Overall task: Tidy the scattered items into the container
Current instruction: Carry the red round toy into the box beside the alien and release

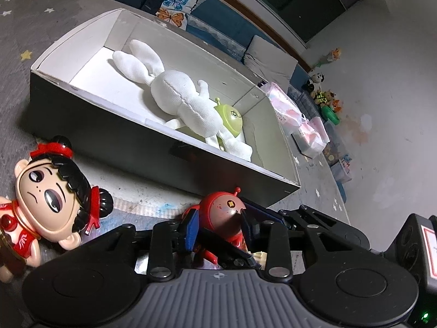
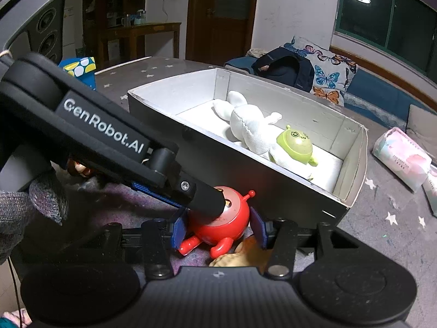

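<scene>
The red round toy (image 2: 221,222) lies on the grey star-patterned mat (image 2: 382,210), just in front of the box's dark near wall. The right gripper (image 2: 218,231) brackets it, a blue-padded finger close at each side of the body; whether the pads press it I cannot tell. The left gripper (image 1: 218,225) reaches in from the other side, its fingers around the same toy's head, firm contact likewise unclear. Beyond stands the open box (image 2: 352,180), holding a white plush rabbit (image 2: 250,131) and a green round toy (image 2: 295,143) resting against it. A black-haired doll in red (image 1: 52,191) lies on the mat near the left gripper.
</scene>
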Demonstrator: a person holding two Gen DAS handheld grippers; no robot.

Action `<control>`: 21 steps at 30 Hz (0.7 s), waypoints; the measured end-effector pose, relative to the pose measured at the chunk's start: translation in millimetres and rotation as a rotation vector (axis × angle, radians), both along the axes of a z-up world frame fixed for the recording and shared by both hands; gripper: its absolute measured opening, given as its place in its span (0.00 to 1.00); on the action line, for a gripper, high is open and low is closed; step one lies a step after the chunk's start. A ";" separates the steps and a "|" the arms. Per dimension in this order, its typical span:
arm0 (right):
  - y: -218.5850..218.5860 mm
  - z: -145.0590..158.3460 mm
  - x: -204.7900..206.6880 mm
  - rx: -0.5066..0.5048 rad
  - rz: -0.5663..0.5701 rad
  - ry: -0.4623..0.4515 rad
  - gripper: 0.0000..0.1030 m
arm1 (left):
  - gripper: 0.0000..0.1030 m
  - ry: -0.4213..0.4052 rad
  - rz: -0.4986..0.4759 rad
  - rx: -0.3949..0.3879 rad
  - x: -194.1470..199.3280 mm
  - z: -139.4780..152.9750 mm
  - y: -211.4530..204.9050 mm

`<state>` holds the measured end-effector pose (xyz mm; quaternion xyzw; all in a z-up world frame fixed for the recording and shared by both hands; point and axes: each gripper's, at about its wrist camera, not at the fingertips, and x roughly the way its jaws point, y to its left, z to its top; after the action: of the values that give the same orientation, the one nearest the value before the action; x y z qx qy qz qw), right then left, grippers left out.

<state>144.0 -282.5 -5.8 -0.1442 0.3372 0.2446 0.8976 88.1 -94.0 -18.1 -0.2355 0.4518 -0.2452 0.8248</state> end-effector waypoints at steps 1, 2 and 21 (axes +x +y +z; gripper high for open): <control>0.6 -0.1 -0.4 -0.005 -0.001 -0.005 0.48 | 0.36 -0.003 0.001 -0.001 -0.6 -0.2 0.3; 0.8 -0.2 -0.8 -0.009 -0.003 -0.009 0.48 | 0.36 -0.007 0.000 -0.002 -1.4 -0.4 0.4; -9.5 42.2 -24.9 0.051 0.004 -0.100 0.47 | 0.34 -0.123 -0.036 -0.050 -25.0 47.2 6.5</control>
<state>119.1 -292.0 36.3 -0.1339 0.2853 0.2473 0.9163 63.2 -87.4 29.1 -0.2326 0.3982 -0.2852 0.8402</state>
